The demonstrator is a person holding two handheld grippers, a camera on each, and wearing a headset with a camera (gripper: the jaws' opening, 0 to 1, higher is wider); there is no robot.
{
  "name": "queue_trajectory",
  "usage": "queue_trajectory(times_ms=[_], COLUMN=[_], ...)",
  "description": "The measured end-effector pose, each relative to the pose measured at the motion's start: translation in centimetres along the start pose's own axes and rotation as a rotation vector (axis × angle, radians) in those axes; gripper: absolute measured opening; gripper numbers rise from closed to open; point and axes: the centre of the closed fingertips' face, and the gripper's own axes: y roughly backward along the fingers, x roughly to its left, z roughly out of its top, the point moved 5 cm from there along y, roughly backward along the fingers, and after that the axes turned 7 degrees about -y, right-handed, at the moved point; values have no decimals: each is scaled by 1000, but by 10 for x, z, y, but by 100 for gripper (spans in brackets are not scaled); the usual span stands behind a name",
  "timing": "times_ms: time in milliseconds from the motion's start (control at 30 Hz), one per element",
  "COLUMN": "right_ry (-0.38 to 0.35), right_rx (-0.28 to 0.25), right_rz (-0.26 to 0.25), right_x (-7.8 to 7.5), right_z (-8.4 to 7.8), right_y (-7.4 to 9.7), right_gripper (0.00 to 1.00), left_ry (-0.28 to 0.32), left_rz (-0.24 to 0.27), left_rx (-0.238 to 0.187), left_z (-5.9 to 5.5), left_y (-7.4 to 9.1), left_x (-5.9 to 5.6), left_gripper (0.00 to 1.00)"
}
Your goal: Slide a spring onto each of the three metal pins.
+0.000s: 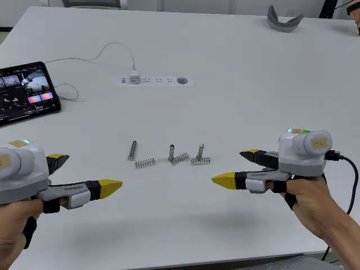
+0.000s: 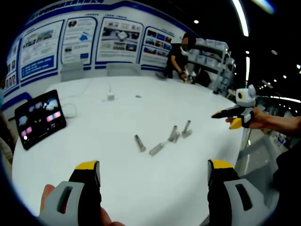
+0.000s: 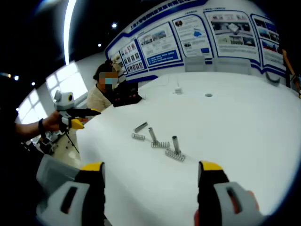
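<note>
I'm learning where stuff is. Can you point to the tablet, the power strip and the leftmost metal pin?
tablet [image 1: 25, 90], head view, middle of its screen.
power strip [image 1: 163, 81], head view, middle of its white top.
leftmost metal pin [image 1: 132, 149], head view, middle of its shaft.

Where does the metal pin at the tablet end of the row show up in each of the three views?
Head view: the pin is left of centre, at the left end of the row.
Left gripper view: the pin is just left of centre, the nearest of the three.
Right gripper view: the pin is left of centre, the farthest of the three.
Shared landmark: the white charger, beyond the row.
</note>
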Motion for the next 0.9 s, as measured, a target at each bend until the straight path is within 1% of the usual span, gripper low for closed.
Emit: queue_trajectory(times_ms=[433, 500, 700, 767, 833, 867, 900], right_ry=[-6, -15, -8, -14, -14, -6, -15], right_rx=[-15, -29, -32, -32, -32, -46, -49], right_rz=[3, 4, 11, 10, 7, 1, -4], right_x=[1, 2, 6, 4, 2, 2, 1], right_z=[2, 3, 2, 1, 0, 0, 0], right_y=[1, 1, 3, 2, 2, 3, 3], right_gripper=[82, 84, 86, 89, 89, 90, 90], left_ry=[-1, -3, -3, -3, 0, 3, 7], left_rz=[-1, 1, -4, -3, -2, -3, -4], left_rx=[2, 5, 6, 10, 12, 11, 11], left_z=[0, 0, 0, -1, -1, -1, -1], left_y=[-1, -1, -2, -4, -5, -6, -6], left_x=[0, 0, -1, 0, 0, 0, 0], left_gripper=[96, 96, 96, 96, 95, 95, 95])
